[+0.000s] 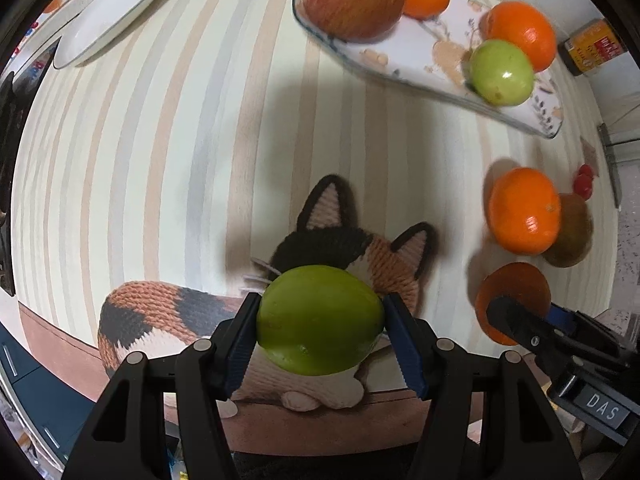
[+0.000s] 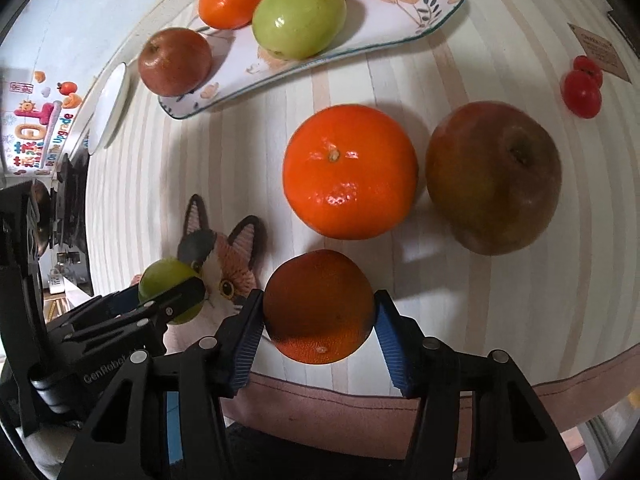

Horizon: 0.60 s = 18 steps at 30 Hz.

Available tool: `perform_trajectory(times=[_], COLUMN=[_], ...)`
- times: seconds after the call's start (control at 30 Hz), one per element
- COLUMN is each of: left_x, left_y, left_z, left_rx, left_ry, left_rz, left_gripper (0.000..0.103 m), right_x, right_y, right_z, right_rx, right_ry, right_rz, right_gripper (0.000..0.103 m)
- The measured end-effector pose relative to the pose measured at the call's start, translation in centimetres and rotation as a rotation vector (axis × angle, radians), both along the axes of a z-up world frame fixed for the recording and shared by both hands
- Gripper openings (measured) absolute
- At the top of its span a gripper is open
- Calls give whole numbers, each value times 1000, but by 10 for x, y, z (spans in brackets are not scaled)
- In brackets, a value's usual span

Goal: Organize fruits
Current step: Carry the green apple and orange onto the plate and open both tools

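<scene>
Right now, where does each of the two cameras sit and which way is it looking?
Left wrist: on the left gripper, looking steeply down at the striped tablecloth; its fingers clamp a green fruit over a cat mat.
Right wrist: on the right gripper, angled down across the table; its fingers close on a tangerine.
Shared: floral plate, loose tangerine, cherry tomatoes, and each view shows the other gripper.
</scene>
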<state>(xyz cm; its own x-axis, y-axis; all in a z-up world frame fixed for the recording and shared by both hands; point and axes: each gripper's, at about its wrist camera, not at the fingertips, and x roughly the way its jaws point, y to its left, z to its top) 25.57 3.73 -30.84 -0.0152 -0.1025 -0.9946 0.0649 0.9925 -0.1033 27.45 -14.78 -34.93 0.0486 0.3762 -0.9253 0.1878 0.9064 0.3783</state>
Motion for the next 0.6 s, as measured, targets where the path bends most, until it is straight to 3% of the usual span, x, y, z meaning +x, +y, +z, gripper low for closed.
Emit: perform_trajectory(times=[0.17,0.37,0.47,0.6], left_x=[9,53,86,123], left_y=[0,-24,-43,-64], left_z=[42,101,108,94], left_rx=[-56,-124,-104,-61], left_ry=[-72,-165,-184,-159], left_rz=[-11,-57,-85,-114], left_gripper=[59,59,59,59], right_x=[4,35,63,99], right_y=[-4,-33,-53,-76], right_z=[37,90,93,77], right_rx=[22,24,-11,-47], right_ry=[-75,-191,-206,-171], right_rz=[-5,-63,-113,-165], right_gripper=[57,57,57,57])
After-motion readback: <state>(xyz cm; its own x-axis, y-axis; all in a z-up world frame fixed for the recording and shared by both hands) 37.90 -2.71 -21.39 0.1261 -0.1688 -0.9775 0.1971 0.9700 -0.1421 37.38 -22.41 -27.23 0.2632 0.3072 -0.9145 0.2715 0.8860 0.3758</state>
